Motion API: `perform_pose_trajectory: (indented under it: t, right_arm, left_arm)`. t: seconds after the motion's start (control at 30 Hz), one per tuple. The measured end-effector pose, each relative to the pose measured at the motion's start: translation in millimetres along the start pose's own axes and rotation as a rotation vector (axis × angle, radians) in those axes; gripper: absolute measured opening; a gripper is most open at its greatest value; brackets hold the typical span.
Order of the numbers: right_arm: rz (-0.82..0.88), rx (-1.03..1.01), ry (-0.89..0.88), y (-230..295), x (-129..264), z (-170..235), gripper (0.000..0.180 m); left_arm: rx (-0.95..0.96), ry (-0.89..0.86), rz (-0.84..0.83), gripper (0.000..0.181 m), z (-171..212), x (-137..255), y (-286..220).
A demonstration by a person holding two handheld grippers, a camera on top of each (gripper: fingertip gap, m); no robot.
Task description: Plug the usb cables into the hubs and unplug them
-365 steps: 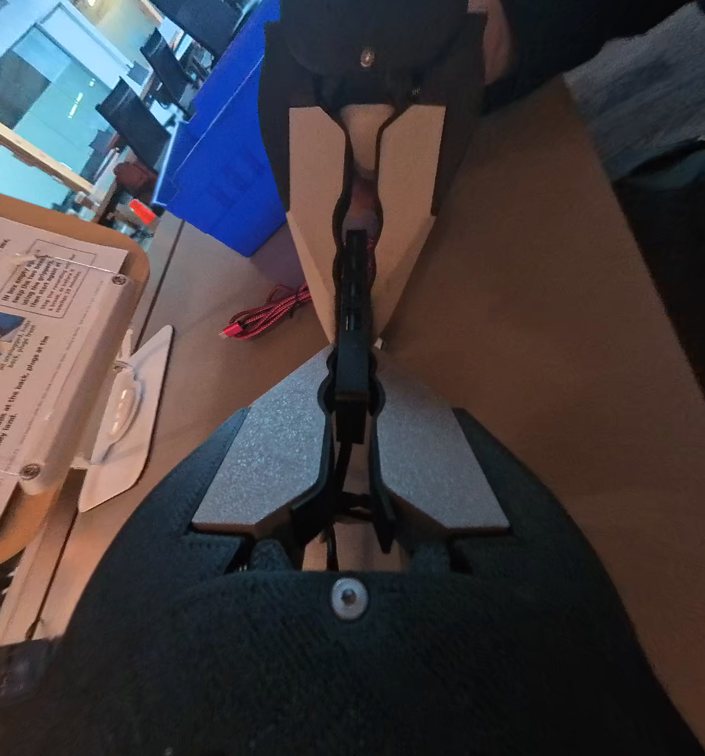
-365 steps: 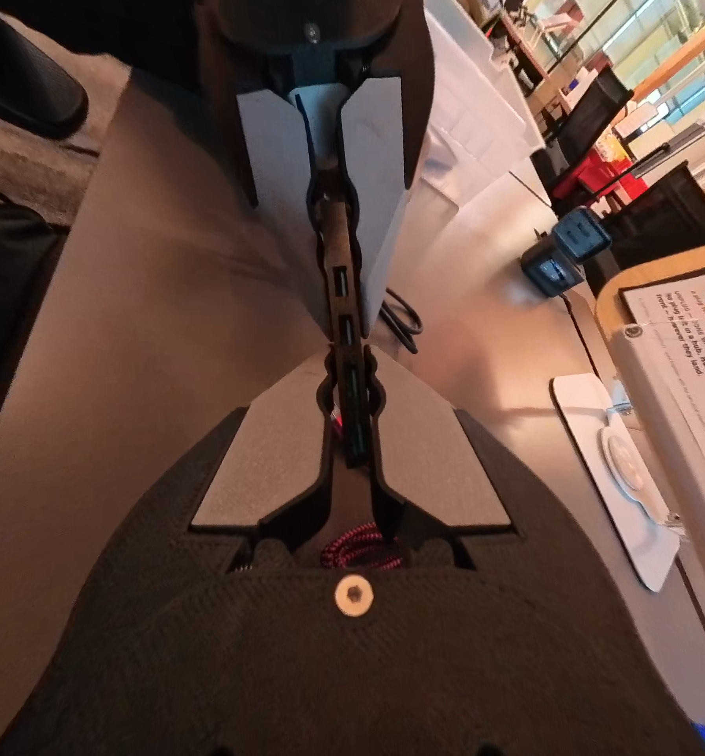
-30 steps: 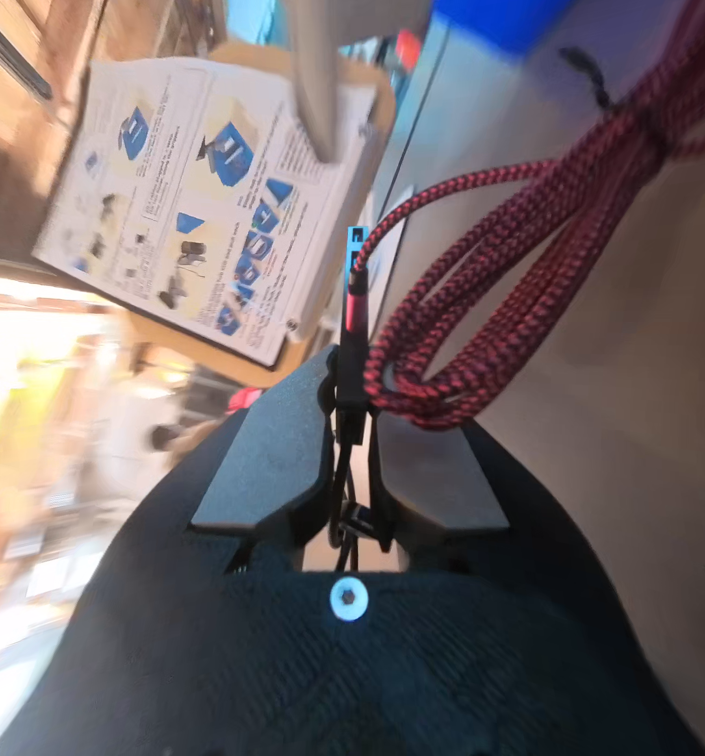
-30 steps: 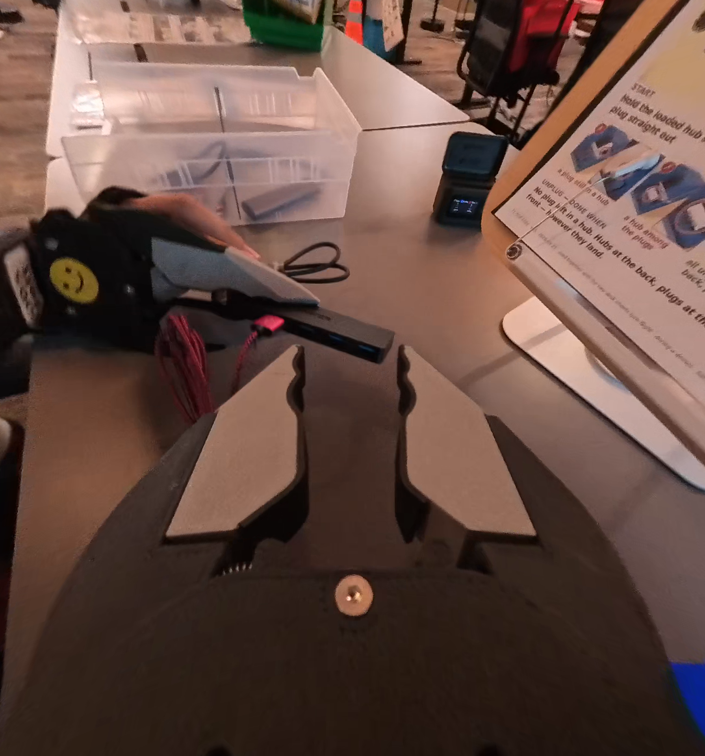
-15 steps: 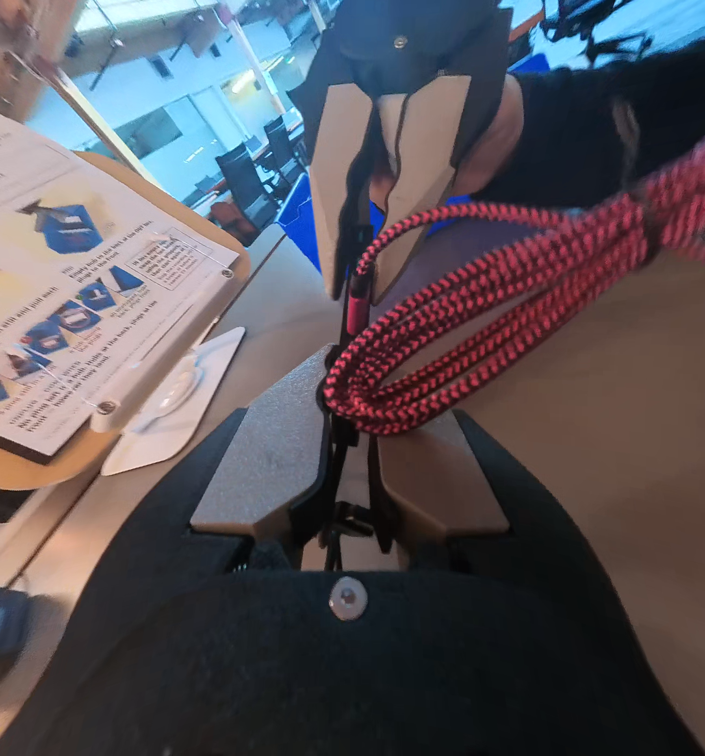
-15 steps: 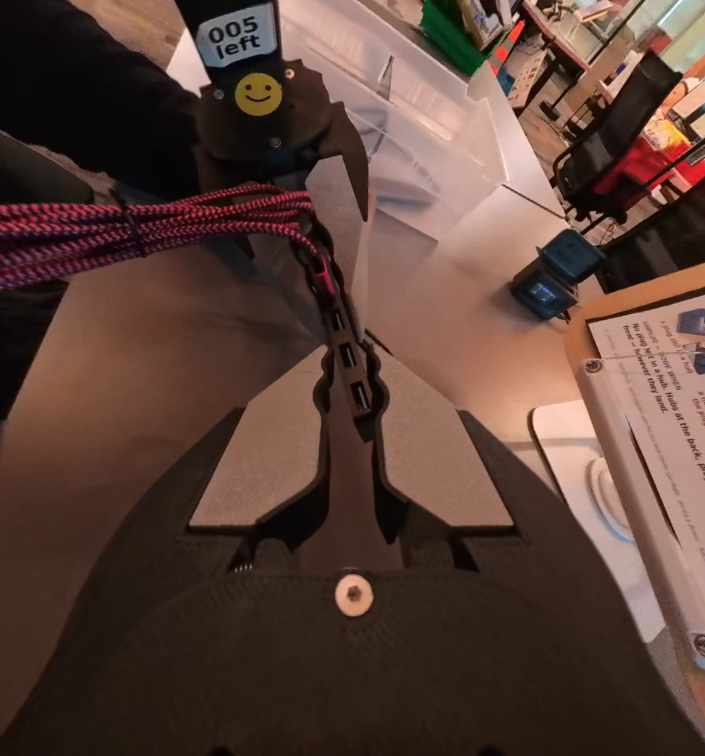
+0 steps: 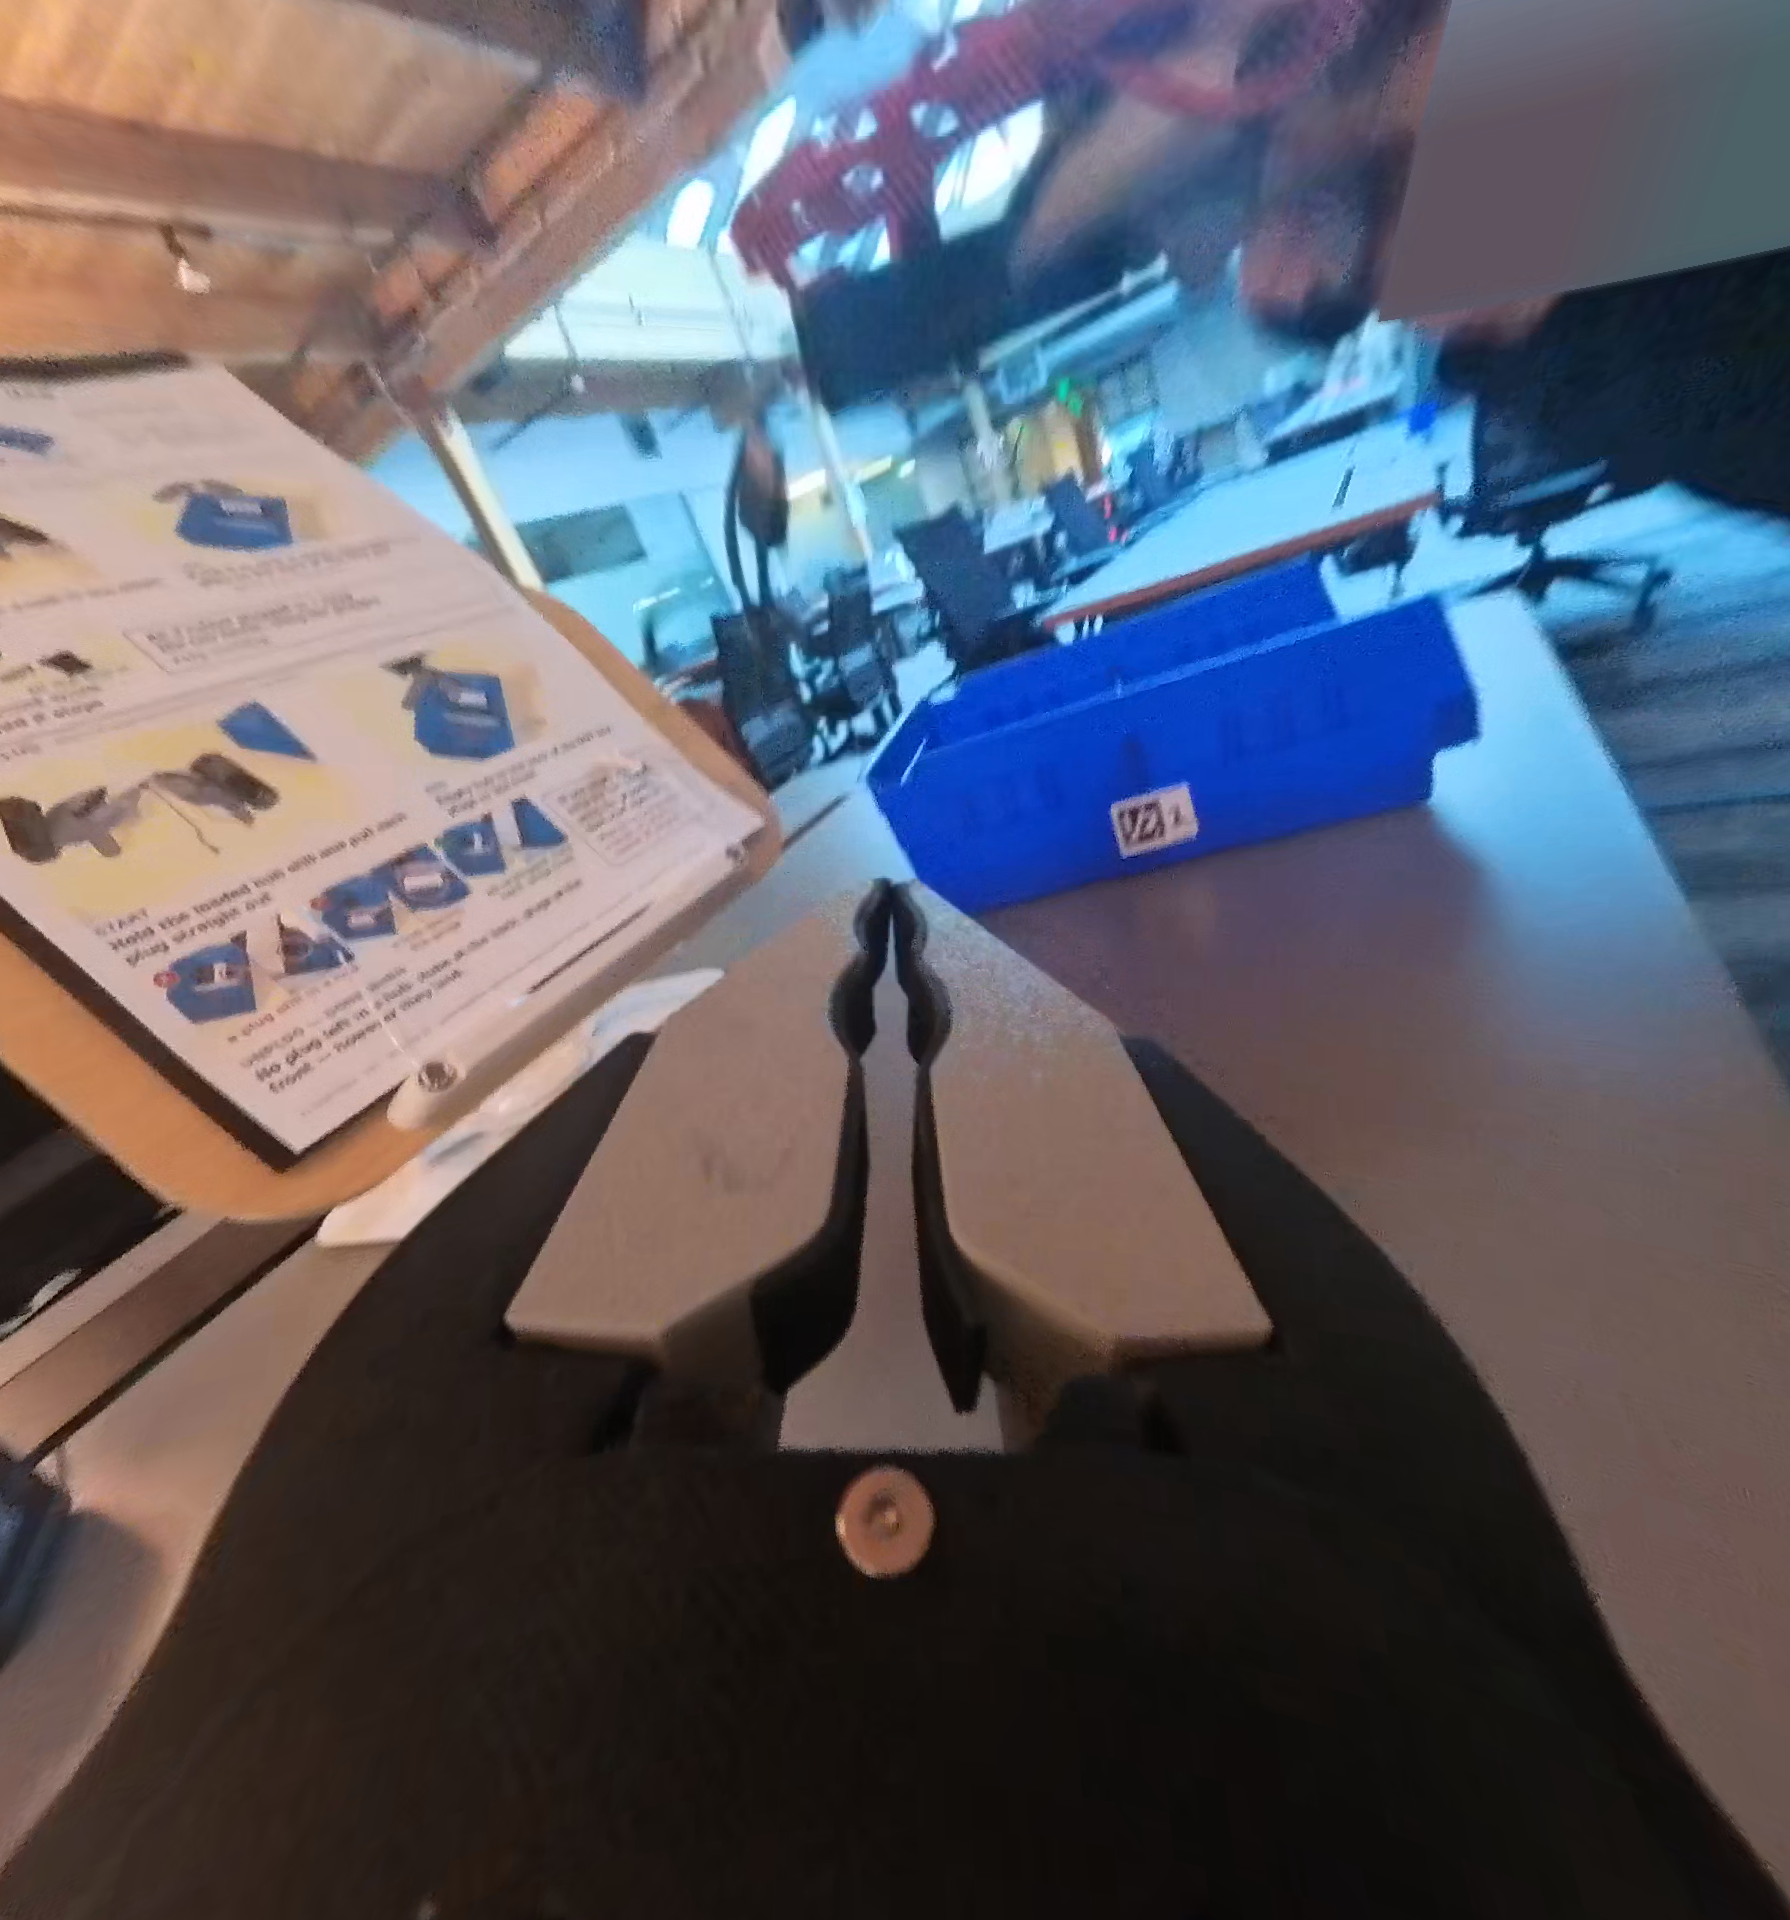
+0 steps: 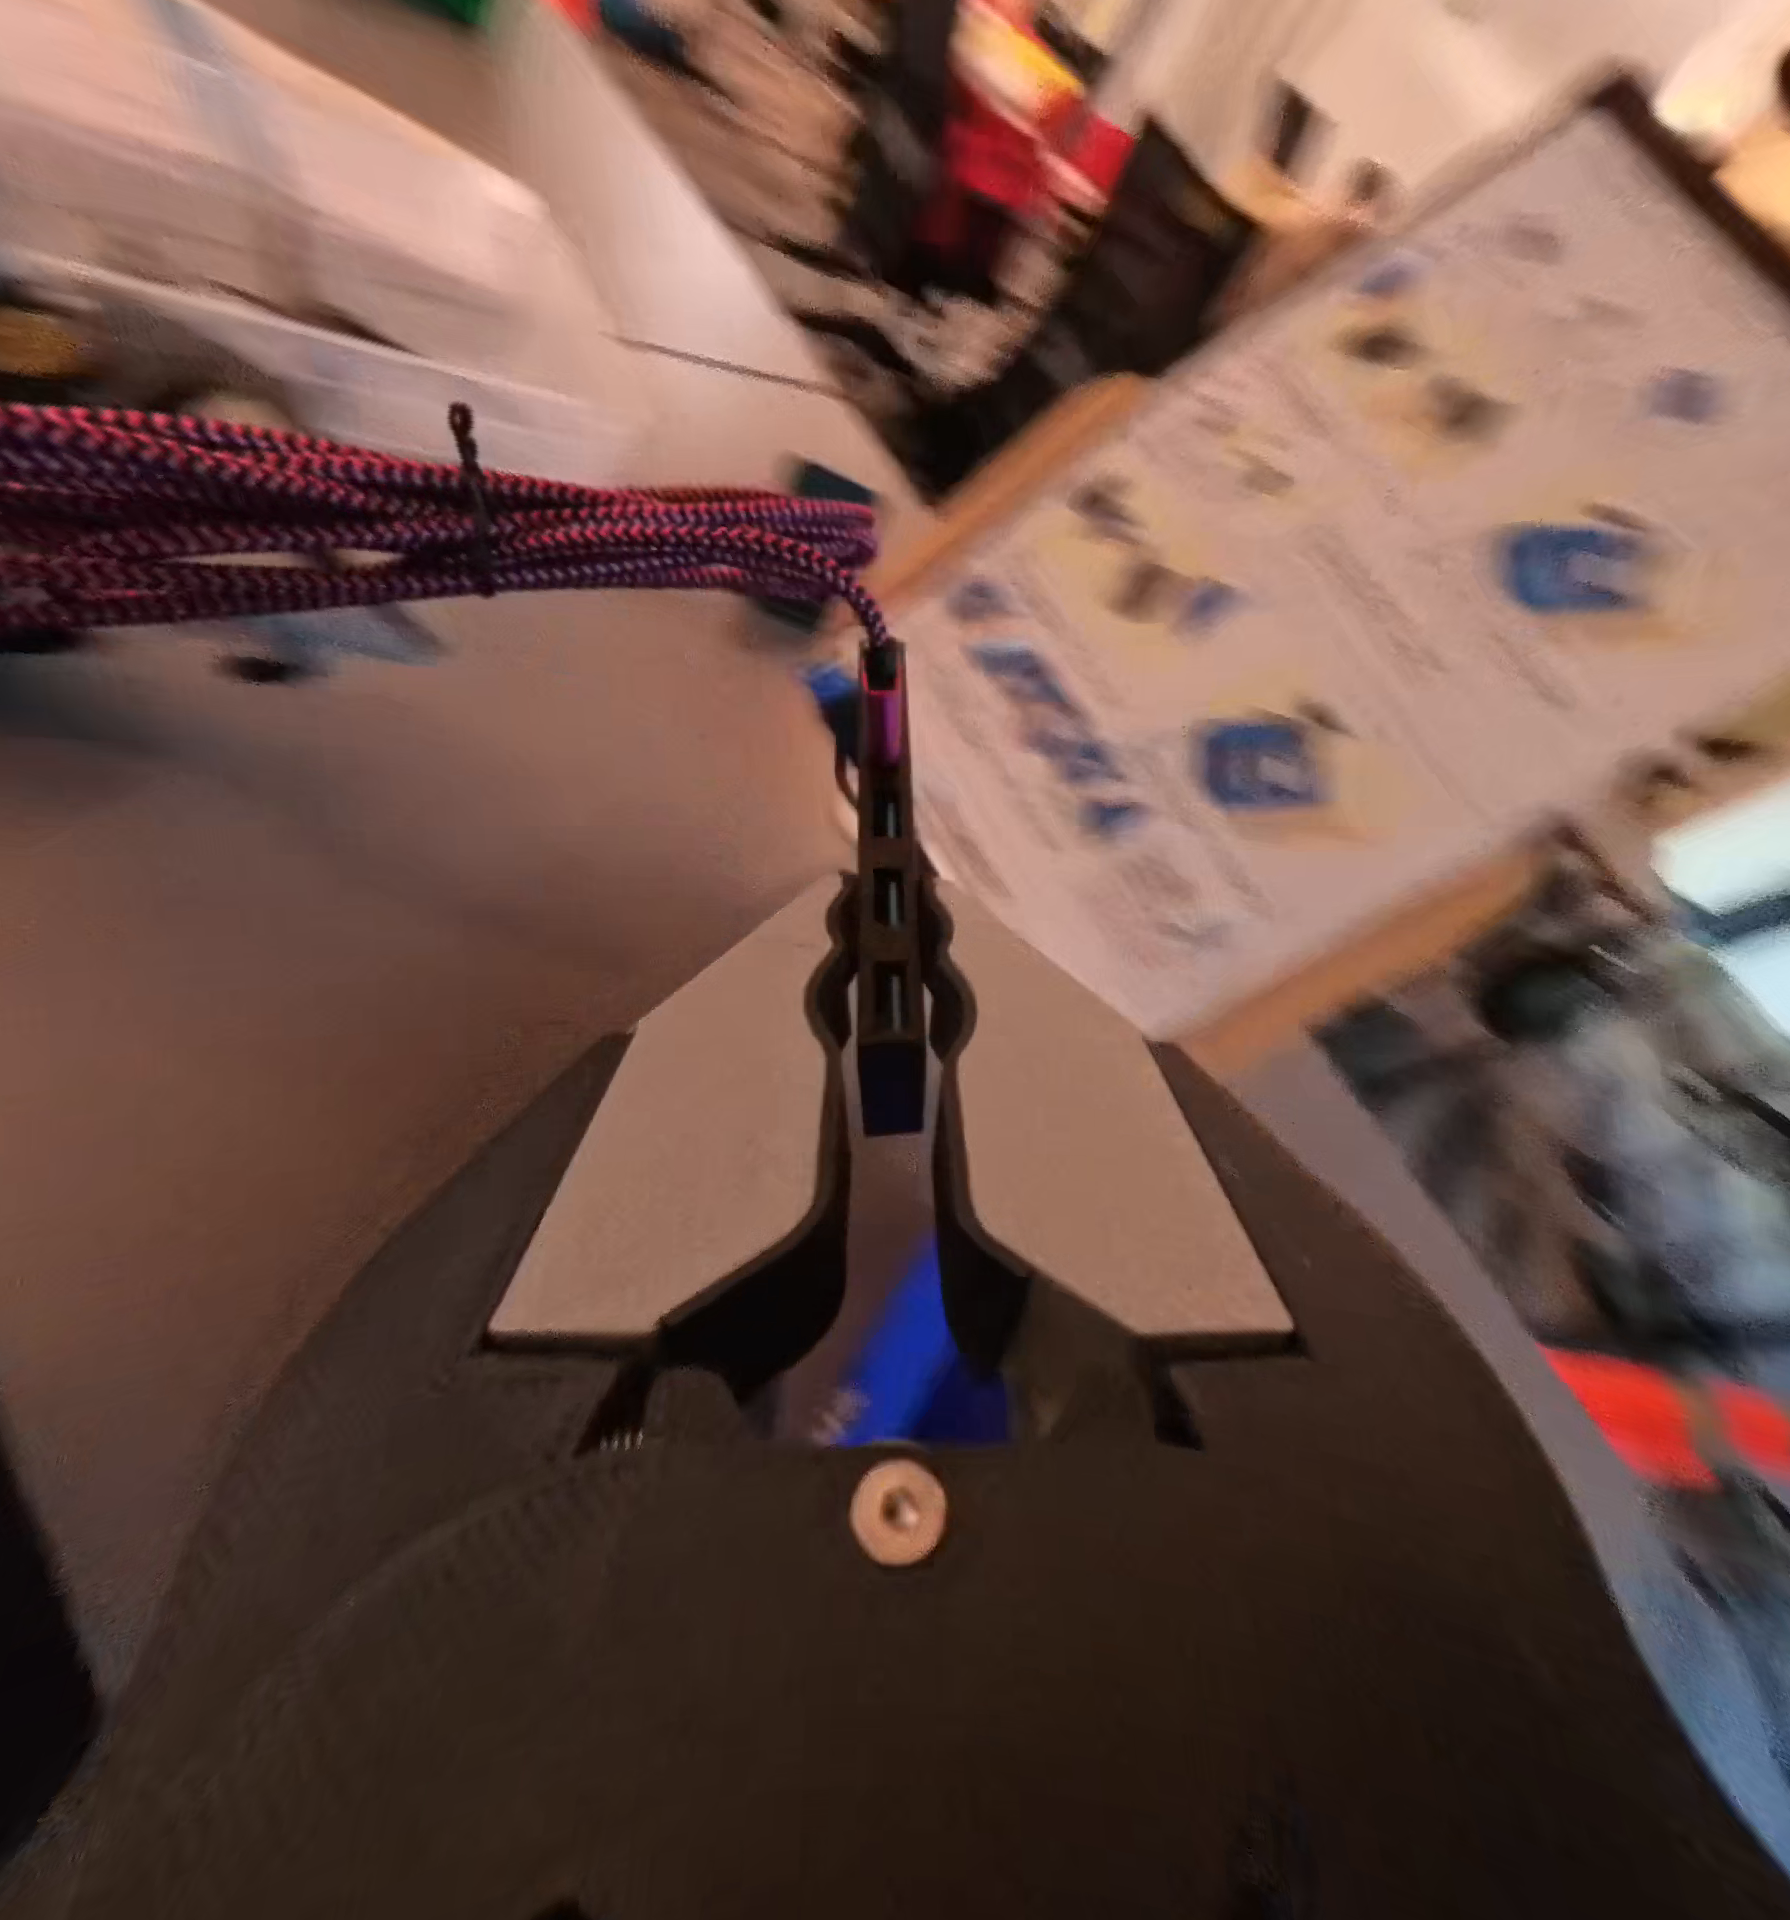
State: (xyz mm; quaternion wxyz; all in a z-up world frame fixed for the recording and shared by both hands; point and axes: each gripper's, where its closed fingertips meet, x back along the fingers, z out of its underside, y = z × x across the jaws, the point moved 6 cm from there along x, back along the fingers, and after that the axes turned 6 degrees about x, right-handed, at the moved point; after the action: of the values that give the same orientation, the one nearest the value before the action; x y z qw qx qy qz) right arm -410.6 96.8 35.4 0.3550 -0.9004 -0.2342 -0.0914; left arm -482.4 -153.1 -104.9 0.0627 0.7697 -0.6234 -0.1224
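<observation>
R gripper (image 8: 886,925) clamps hub (image 8: 889,935), red cable (image 8: 351,525) plugged; writing blurred.

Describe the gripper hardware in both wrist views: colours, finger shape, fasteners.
Both match. The left gripper and the right gripper each have a black, rough-textured rounded body with one silver hex-socket screw at its centre. Two flat grey wedge-shaped fingers taper towards the tips, edged inside with black wavy, scalloped pads. No cables, sleeves or markings on them show in these views.
</observation>
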Motion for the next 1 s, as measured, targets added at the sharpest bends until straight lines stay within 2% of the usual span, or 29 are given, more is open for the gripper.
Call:
perform_pose_trajectory:
  t: [0.07,0.2,0.37,0.43,0.5,0.6,0.67,0.73,0.8,0.87,1.0]
  right_arm:
    - [0.178,0.003,0.138,-39,23,1,0.008]
    - [0.243,-0.144,0.261,-89,49,2,0.008]
    - [0.122,-0.495,0.254,-122,46,44,0.008]
    - [0.068,-0.625,0.28,-127,39,76,0.008]
    - [0.042,-0.692,0.381,-129,32,117,0.008]
    - [0.043,-0.587,0.699,-124,21,182,0.008]
    - [0.059,-0.376,0.921,-121,9,211,0.008]
    - [0.006,-0.139,1.073,-112,-11,220,0.008]
    - [-0.146,0.002,1.168,-92,-35,220,0.009]
    - [-0.335,0.046,1.228,-67,-56,223,0.008]
    - [-0.407,0.104,1.478,-56,-75,262,0.008]
  left_arm:
    - [-0.036,0.064,-0.015,0.0,9,-4,0]
    - [-0.085,0.156,0.008,0.0,25,-12,-7]
    - [-0.125,0.242,-0.007,0.0,39,-16,-8]
    - [-0.113,0.246,-0.014,0.0,38,-15,-6]
    - [-0.102,0.246,-0.022,0.0,36,-15,-2]
    - [-0.1,0.251,-0.034,0.0,36,-15,1]
    - [-0.105,0.256,-0.043,0.0,38,-17,4]
    - [-0.108,0.267,-0.044,0.0,42,-22,3]
    - [-0.122,0.282,-0.041,0.0,46,-23,1]
    - [-0.137,0.31,-0.045,0.0,51,-23,-1]
    - [-0.166,0.342,-0.047,0.0,58,-22,-3]
